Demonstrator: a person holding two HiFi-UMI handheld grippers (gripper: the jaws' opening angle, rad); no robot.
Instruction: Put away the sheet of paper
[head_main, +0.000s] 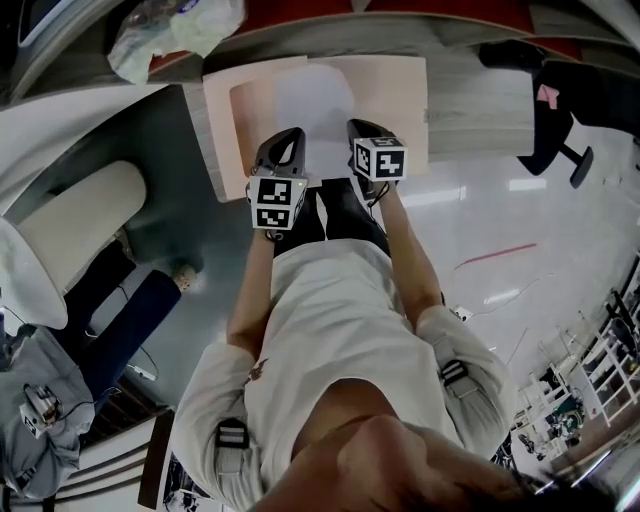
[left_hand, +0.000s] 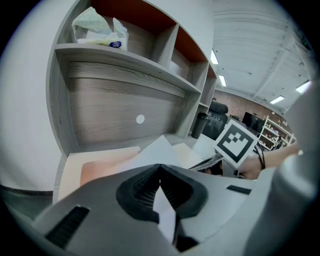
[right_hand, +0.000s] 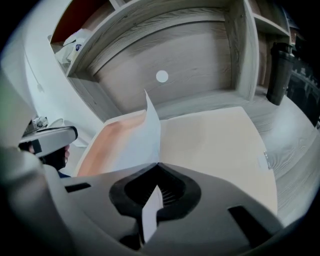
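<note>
Over the open folder (head_main: 400, 95) on the desk (head_main: 480, 100), the paper (head_main: 315, 110) is held up by its near edge. The left gripper (head_main: 288, 140) pinches that edge towards the folder's left half, its jaws closed on a sliver of white. The right gripper (head_main: 362, 135) pinches it just beside the folder's middle, jaws likewise clamped on the sheet. In the right gripper view the paper (right_hand: 137, 142) stands bowed, one edge rising above the folder (right_hand: 215, 145).

This looks like the placing step: the sheet is at the folder but not yet laid in. Next, both grippers should probably lower together, keeping the sheet taut and square to the folder, then let go.
</note>
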